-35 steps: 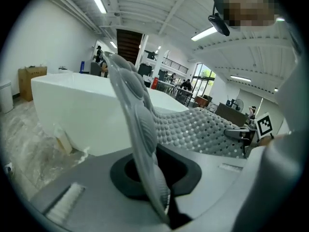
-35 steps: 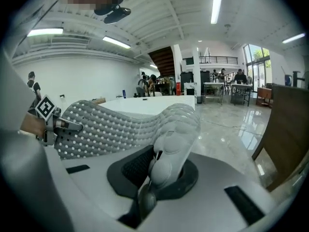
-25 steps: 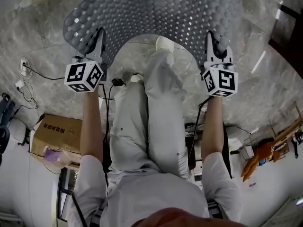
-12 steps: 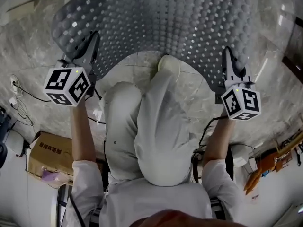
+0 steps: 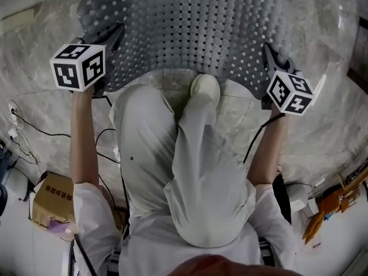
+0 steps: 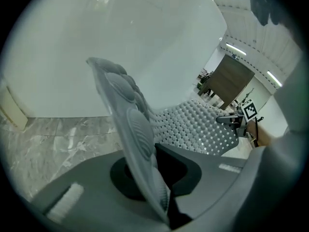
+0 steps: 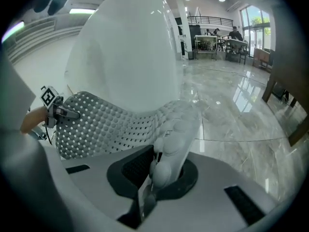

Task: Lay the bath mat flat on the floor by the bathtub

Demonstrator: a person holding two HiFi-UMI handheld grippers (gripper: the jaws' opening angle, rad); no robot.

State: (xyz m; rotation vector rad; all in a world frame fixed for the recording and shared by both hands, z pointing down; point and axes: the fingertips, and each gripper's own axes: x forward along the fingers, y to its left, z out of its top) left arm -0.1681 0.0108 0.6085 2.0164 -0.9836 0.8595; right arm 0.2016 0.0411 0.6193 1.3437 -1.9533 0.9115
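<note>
While the left tool (image 5: 113,39) and right tool (image 5: 270,55) each clamp a near corner of the bath mat (image 5: 190,27), it spreads between them over the floor (image 5: 46,102) beside the white bathtub (image 7: 130,47).

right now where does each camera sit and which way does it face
Head view: on the person's head, steeply down at the mat, floor, left gripper and right gripper; arms, knees, a shoe show.
Left gripper view: on the left gripper, along its jaws shut on the mat's edge, toward the tub; right gripper shows across the mat.
Right gripper view: on the right gripper, along its jaws shut on the opposite edge, toward the tub; left gripper shows at left.
Shared: both gripper views show mat, tub, the other gripper.
</note>
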